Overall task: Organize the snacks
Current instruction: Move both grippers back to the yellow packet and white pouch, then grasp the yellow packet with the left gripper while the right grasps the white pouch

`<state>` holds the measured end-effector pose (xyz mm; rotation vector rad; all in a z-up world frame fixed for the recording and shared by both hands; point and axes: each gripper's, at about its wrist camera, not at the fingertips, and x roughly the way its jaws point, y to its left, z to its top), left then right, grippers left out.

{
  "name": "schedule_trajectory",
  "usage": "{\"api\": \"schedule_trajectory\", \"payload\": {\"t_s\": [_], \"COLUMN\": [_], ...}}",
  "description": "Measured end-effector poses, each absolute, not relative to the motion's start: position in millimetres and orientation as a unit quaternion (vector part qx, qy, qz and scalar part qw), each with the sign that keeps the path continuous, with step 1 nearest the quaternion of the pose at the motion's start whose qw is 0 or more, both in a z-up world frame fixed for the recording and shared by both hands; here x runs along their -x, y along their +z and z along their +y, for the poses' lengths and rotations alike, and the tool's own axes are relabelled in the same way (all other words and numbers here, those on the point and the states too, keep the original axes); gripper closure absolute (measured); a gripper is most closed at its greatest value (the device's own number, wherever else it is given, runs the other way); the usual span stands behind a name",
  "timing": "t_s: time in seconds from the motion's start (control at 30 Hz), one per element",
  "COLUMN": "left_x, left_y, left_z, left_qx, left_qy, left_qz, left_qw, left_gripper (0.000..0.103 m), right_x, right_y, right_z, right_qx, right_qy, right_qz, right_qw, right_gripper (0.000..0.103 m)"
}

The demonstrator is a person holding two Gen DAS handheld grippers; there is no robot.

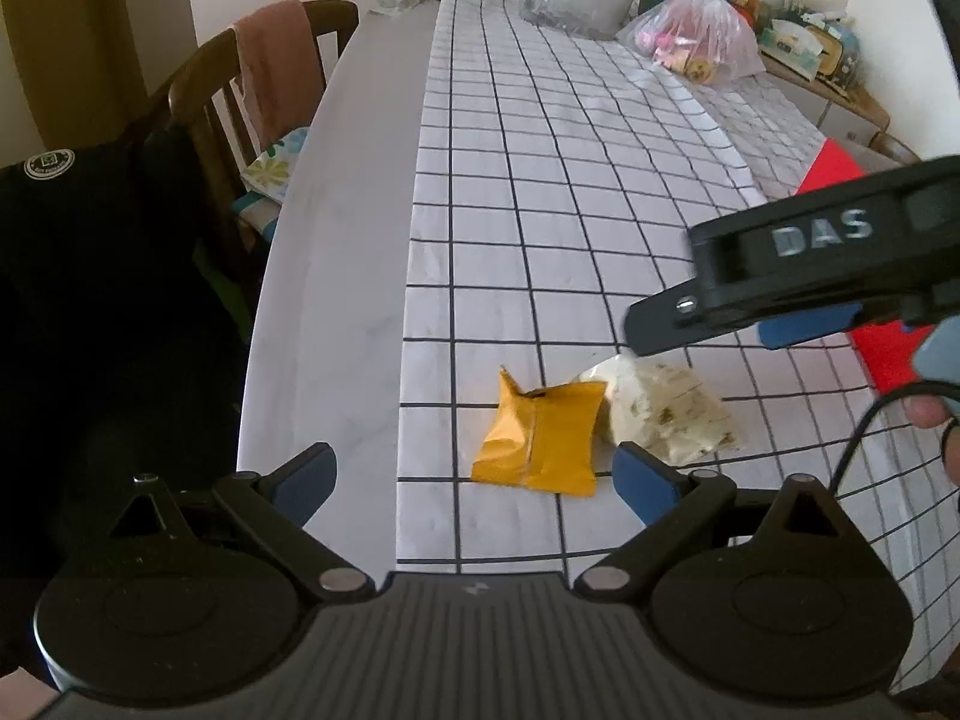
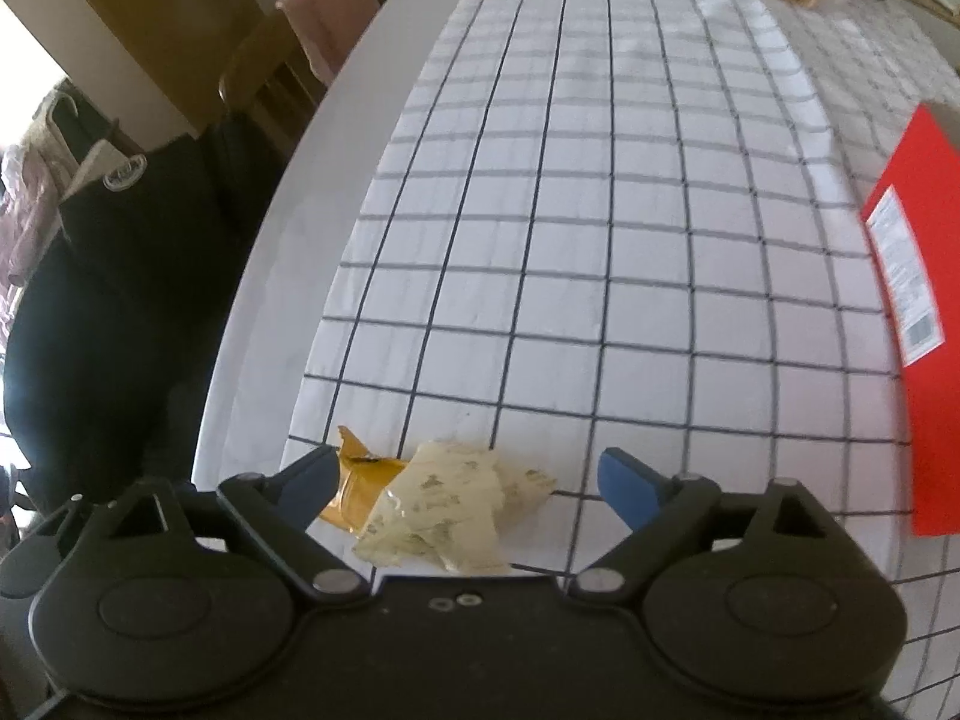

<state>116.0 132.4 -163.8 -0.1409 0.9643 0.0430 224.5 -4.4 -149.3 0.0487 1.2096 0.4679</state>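
**Two grippers poised over snack packets on checked cloth**

From the left wrist camera, the left gripper (image 1: 474, 480) stood with its blue pads spread wide and empty, a yellow packet (image 1: 540, 438) lying on the gridded tablecloth (image 1: 540, 180) between and just beyond them. A pale packet (image 1: 666, 414) touched the yellow one's right edge. Only this view caught the right gripper (image 1: 708, 324) from the side, hanging above the pale packet, and a pink-tinted plastic bag (image 1: 696, 42) at the table's far end.

From the right wrist camera, the right gripper (image 2: 462, 486) was likewise wide apart, gripping nothing, the pale packet (image 2: 444, 510) lying between its fingers and the yellow packet (image 2: 354, 492) partly tucked beneath. This view alone showed the label on a red box (image 2: 924, 300) at the right.
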Motion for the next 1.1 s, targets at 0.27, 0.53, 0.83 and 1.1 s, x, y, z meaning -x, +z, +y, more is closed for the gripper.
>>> {"api": "schedule_trajectory", "payload": {"t_s": [0.27, 0.53, 0.83, 1.1], "left_x": [-124.2, -137.6, -158.6, -165.9], "left_y": [-173.8, -180.1, -189.4, -191.7], "left_z": [141.4, 135.0, 122.3, 113.8], "left_qx": [0.081, 0.084, 0.064, 0.028], "left_qy": [0.012, -0.030, -0.058, -0.061], "left_qz": [0.469, 0.485, 0.508, 0.513], "left_qw": [0.879, 0.870, 0.857, 0.856], "left_gripper": [0.004, 0.004, 0.018, 0.035], "right_x": [-232.5, -232.8, -229.5, -221.2], "right_y": [-171.7, -180.9, -181.9, -181.9], "right_z": [0.2, -17.1, -47.2, -61.9], "right_qx": [-0.049, -0.086, -0.099, -0.091], "right_qy": [0.208, 0.213, 0.215, 0.214], "right_qz": [0.600, 0.619, 0.609, 0.596], "right_qw": [0.771, 0.751, 0.757, 0.769], "right_gripper": [0.023, 0.057, 0.061, 0.061]}}
